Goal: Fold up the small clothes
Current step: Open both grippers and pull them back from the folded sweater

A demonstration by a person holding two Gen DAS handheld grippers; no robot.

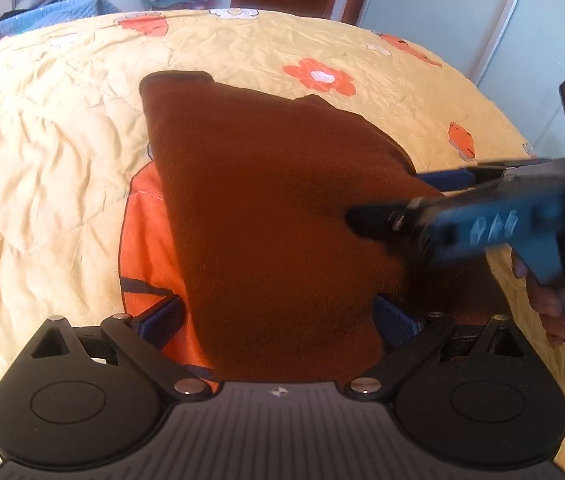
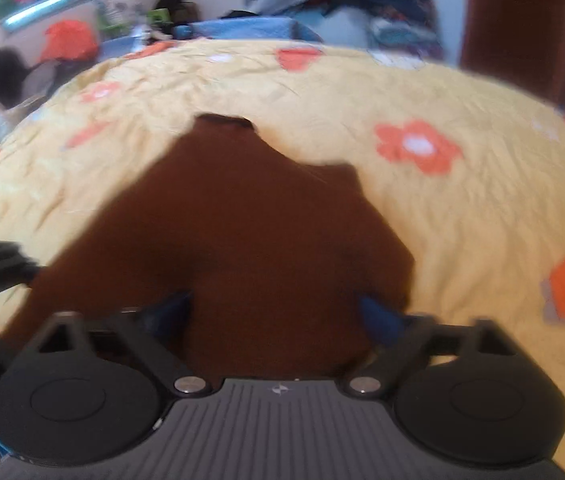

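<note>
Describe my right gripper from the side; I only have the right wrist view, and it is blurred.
Observer: The left wrist view shows the right gripper open, one black fingertip over the brown garment.
Operator: Report the left gripper.
Observer: The left gripper is open too, with the garment running between its fingers.
Operator: Say what lies beneath the garment's left edge.
Observer: A large orange print on the yellow bedspread.
</note>
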